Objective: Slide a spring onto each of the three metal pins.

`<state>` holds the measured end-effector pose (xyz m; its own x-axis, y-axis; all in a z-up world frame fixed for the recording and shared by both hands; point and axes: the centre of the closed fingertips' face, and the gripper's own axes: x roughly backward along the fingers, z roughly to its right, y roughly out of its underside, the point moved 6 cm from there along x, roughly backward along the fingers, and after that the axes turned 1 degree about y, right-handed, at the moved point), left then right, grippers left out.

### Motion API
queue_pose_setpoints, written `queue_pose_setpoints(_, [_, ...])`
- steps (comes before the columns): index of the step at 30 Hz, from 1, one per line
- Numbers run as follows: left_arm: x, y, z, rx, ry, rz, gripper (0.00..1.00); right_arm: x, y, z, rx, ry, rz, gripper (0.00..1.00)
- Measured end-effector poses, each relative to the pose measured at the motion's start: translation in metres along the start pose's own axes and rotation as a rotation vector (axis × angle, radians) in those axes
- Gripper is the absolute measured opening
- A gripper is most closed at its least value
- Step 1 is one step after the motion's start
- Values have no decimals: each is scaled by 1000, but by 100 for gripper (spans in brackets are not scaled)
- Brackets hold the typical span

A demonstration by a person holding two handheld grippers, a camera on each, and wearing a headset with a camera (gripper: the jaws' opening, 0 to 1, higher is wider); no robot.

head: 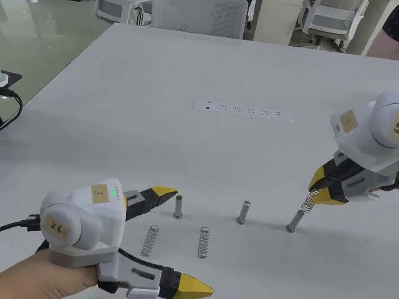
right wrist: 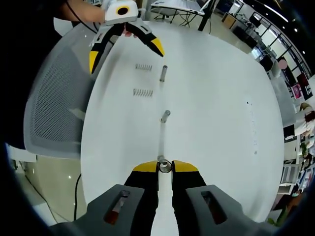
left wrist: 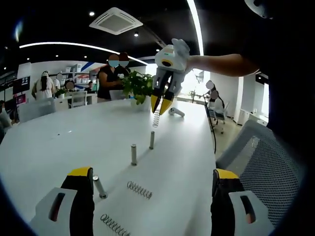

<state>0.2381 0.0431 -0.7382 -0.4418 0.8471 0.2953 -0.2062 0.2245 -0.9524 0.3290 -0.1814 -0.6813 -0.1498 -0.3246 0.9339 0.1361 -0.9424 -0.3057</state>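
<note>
Hanging by its top coils from the clamped jaws of the right gripper (head: 319, 187), lower end free for threading, the spring (head: 308, 201) hovers just over the right-end pin (head: 294, 221); the left gripper (head: 185, 241) gapes, jaws apart, near the front edge of the counter (head: 187, 75).

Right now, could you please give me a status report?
Right gripper shut on spring, above rightmost pin. Left gripper open. Two loose springs on table. Nothing blocking.

The left tongs (left wrist: 152, 173) are held wide apart, low over the white desk (left wrist: 59, 142). Three pins (left wrist: 133, 154) are stood upright, with two loose springs (left wrist: 140, 190) laid beside them. A third spring (left wrist: 156, 118) is clamped by the right tongs (left wrist: 160, 104) just above the farthest pin (left wrist: 151, 140).
</note>
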Motion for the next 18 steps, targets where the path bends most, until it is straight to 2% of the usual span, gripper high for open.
queue_pose_setpoints(9, [10,-6,-9,9,-39,15,98,-6,3,1,-1,2,-5,6])
queue_pose_setpoints(18, [16,-1,-12,31,-59,9,98,-8,5,1,-2,2,-7,6])
